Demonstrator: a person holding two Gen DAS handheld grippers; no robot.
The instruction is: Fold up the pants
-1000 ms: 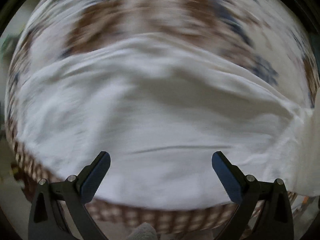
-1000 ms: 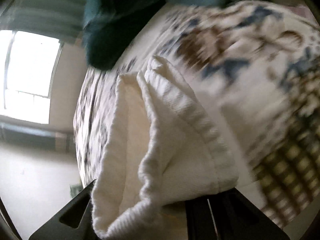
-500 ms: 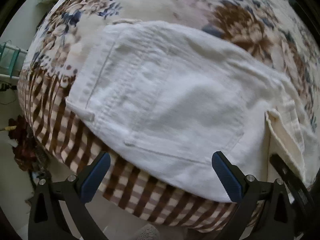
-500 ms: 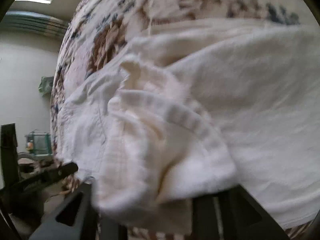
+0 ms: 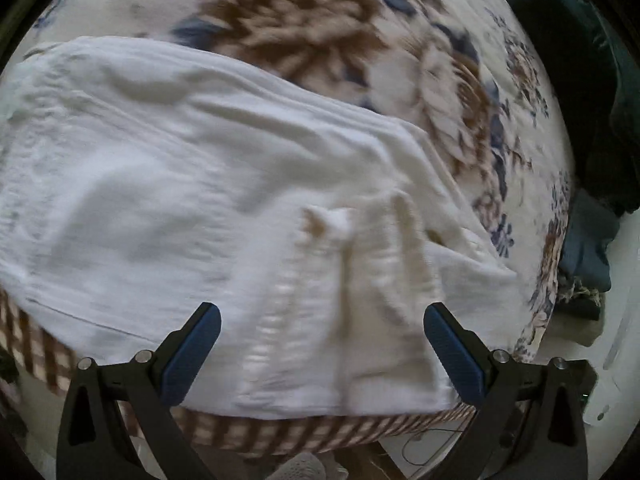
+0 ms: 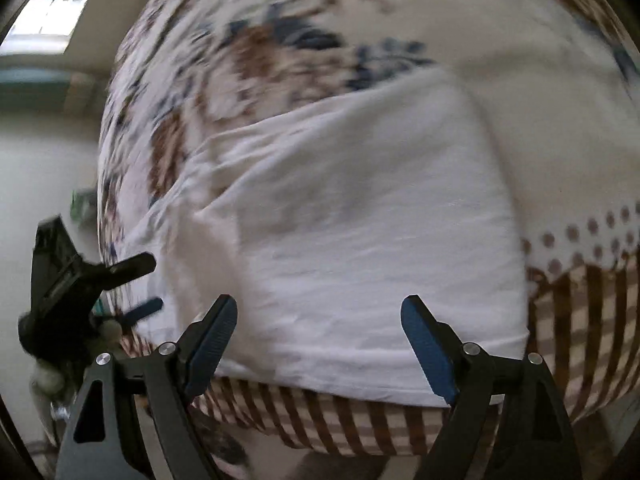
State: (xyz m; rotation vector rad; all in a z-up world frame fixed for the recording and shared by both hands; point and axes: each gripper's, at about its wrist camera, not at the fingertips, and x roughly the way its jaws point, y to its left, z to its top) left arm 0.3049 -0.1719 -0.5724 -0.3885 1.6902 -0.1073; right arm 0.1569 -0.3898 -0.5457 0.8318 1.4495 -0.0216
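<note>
From my left wrist camera I see the white pants [image 5: 192, 184] spread across the bed [image 5: 304, 28], filling the view from nine o'clock through the centre and down to six o'clock. The cloth is a creamy white with a faint ribbed weave, lying mostly flat with soft ripples. Toward five o'clock a thicker bundle of it is doubled over, its ridged bands running toward me and ending in a squared edge just above the bed's brown-and-white checked border [image 5: 280, 436]. The picture is smeared, so I cannot make out seams.

My left gripper [image 5: 320, 344] hangs over that doubled part with its jaws spread wide, blue pads clear of the cloth, gripping nothing.

From the right wrist camera the pants [image 6: 360, 216] sit at the centre, a smooth folded panel with a straight hem along six o'clock lying over the checked border [image 6: 360, 424]. At nine o'clock the cloth bunches into a small raised fold. My right gripper [image 6: 318, 340] is over the hem, jaws opening, nothing pressed between the pads. The left gripper [image 6: 132, 284] shows at eight o'clock, just beside the bunched edge.

Dark teal fabric [image 5: 576, 92] lies at three o'clock on the bed.
</note>
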